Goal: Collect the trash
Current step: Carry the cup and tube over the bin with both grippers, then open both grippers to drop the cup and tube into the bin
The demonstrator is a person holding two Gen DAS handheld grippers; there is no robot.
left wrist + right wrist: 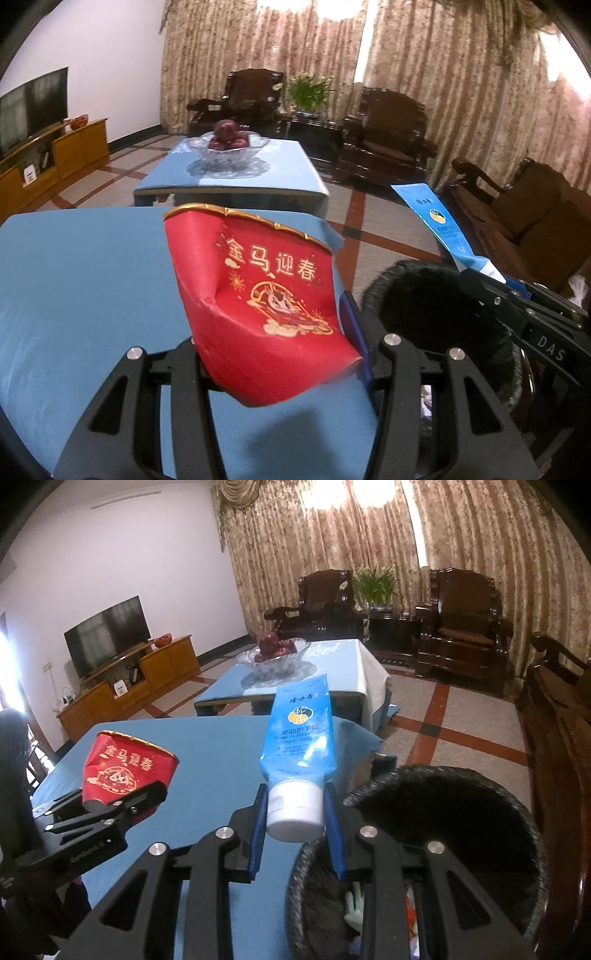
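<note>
While above blue table [207,746] | left hand-held gripper [280,354] grips red cup [258,295]

Each view looks forward and slightly downward along its own tongs, close above the blue tabletop [81,295], toward the curtained far wall. The left wrist view sits very near the crumpled red paper cup [258,295], which fills its centre. The right wrist view sits to its right, close over the black trash bin [443,812]. Both share the tabletop, bin, glass fruit bowl [227,147], television [107,638] and dark wooden armchairs [461,624]; each also catches the other's tongs at its edge.
</note>
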